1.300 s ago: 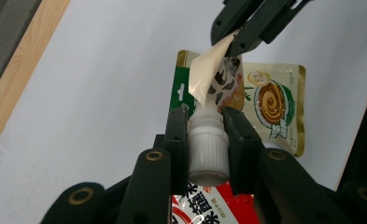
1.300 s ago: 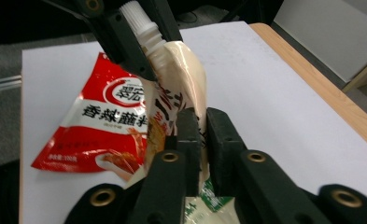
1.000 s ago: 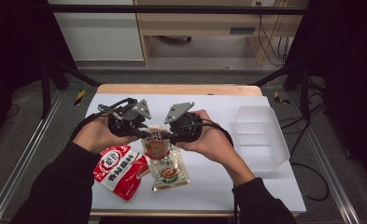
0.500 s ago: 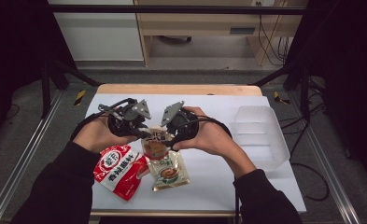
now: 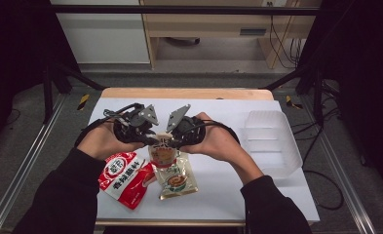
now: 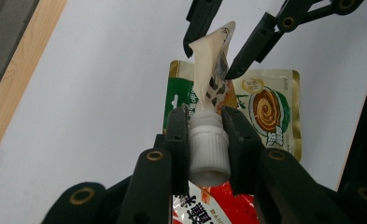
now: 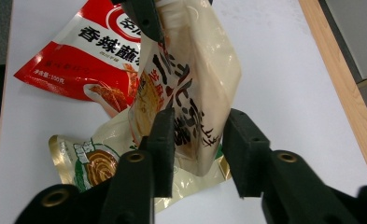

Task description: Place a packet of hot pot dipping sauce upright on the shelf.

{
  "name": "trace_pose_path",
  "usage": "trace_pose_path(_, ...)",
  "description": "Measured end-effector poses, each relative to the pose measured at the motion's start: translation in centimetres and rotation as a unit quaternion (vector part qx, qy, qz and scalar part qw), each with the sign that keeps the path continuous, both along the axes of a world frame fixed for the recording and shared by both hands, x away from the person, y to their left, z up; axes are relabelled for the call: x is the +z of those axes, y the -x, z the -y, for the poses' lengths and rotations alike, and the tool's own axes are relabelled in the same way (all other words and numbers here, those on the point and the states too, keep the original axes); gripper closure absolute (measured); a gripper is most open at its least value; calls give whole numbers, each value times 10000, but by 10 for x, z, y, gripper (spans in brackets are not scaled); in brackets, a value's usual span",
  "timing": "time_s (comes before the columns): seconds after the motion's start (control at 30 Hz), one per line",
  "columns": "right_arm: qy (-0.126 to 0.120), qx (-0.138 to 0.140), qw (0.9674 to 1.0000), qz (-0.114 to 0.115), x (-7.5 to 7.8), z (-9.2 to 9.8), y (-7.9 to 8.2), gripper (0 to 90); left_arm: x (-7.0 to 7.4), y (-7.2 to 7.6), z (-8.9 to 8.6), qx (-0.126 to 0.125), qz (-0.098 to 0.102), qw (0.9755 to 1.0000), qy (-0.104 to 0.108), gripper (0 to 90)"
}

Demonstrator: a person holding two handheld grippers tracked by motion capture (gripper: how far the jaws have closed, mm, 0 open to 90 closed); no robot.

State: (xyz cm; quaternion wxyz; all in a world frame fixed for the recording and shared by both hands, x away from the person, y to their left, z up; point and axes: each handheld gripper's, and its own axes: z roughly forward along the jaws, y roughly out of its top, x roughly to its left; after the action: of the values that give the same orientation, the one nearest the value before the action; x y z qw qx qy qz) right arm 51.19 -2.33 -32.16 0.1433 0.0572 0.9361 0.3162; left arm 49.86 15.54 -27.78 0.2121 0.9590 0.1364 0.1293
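Observation:
A cream spouted pouch (image 5: 162, 153) hangs over the table between both grippers. My left gripper (image 6: 208, 140) is shut on its white screw cap (image 6: 209, 149), and the pouch body (image 6: 211, 70) points away from it. My right gripper (image 7: 197, 144) has just been closing. Its jaws now stand on either side of the pouch body (image 7: 190, 79), and the pads touch it. In the high view the left gripper (image 5: 152, 141) and right gripper (image 5: 172, 142) meet tip to tip at the table's middle.
A red snack bag (image 5: 123, 178) and a green-and-gold sauce packet (image 5: 177, 180) lie on the white table (image 5: 228, 112) under the pouch. A clear plastic tub (image 5: 272, 141) stands at the right. The table's wooden far edge runs behind the hands.
The right hand has edged left toward the left gripper, and its jaws have come in around the pouch body. The left gripper keeps its hold on the cap.

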Motion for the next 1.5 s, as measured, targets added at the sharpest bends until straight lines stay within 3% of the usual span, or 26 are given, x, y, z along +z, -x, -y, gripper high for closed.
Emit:
trace_pose_path(0.03,-14,-23,10000,-17,0,0,-1,742,0,0,0,-15,-9,10000,17,738)
trace_pose_path(0.27,-169,-80,9997,-156,0,4,-3,863,0,-2,0,18,-2,10000,73,737)
trace_pose_path(0.43,-185,-126,9996,-165,3,5,-4,883,1,-3,-1,26,4,9999,141,734)
trace_pose_path(0.53,-175,-139,9996,-154,7,6,-3,888,1,-3,-3,48,2,9994,356,730)
trace_pose_path(0.63,-101,-179,9998,-86,13,11,-4,891,3,-2,-6,74,-23,9974,721,683)
trace_pose_path(0.67,-72,-229,9997,-64,17,16,-6,892,4,-2,-7,89,-21,9969,778,620)
trace_pose_path(0.73,-61,-297,9995,-48,19,19,-6,892,5,-1,-10,129,36,9966,807,598)
trace_pose_path(0.93,14,-575,9983,80,32,46,-14,892,1,-2,-14,310,90,9979,562,435)
trace_pose_path(1.03,14,-677,9975,177,42,63,-18,892,-4,-3,-18,301,-6,9983,489,387)
trace_pose_path(1.27,-9,-924,9947,442,65,110,-24,891,-23,-2,-26,429,-46,9987,257,267)
trace_pose_path(1.5,-64,-1284,9902,548,79,153,-33,891,-46,-2,-32,601,-119,9981,40,177)
